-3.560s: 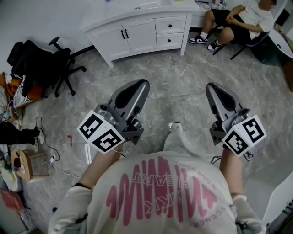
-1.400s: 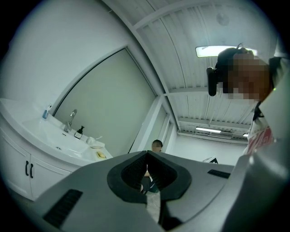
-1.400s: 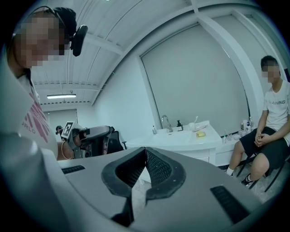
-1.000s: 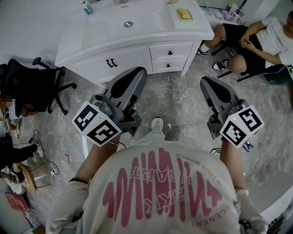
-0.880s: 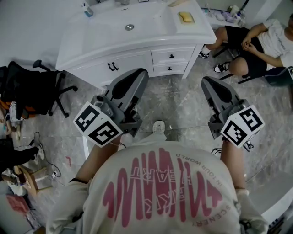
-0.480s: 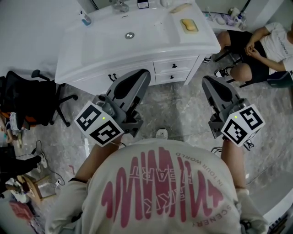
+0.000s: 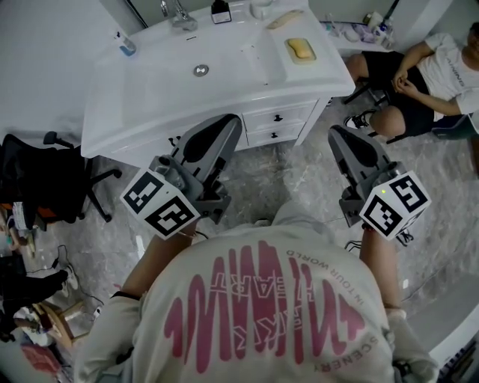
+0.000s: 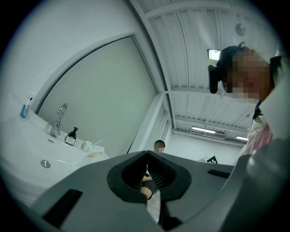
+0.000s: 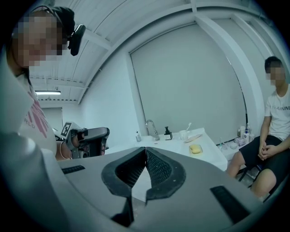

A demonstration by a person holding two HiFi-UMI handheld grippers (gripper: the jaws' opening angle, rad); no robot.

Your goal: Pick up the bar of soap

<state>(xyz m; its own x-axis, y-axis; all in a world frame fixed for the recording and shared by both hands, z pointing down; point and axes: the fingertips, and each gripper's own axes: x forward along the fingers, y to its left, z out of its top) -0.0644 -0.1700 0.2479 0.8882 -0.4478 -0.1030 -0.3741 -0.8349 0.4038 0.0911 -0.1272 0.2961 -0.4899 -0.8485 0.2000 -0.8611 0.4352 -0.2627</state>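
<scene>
Held both tongs shut and empty, no doubt about it. Carried left tongs (image 7: 235,122) at centre-left of the head view, jaws pressed together at the tips in the left gripper view, gripping nothing. Carried right tongs (image 7: 334,132) at centre-right, closed the same way on nothing at all. Pointed both noses toward the white vanity (image 7: 142,112) across the top of the frame, over the grey marbled floor (image 7: 299,176). Spotted the bar of soap (image 7: 301,49), yellow, lying on the countertop in the upper right part of the frame, right of the basin and its drain (image 7: 200,70), well apart from either tool. Caught that bar of soap (image 9: 195,148) in the right gripper view too, right of centre, beyond the closed jaws. Noted faucet (image 7: 178,13) and dark pump bottle (image 7: 219,11) along the top edge, a seated person (image 7: 419,67) at far upper right, a black office chair (image 7: 37,172) at the left edge.
</scene>
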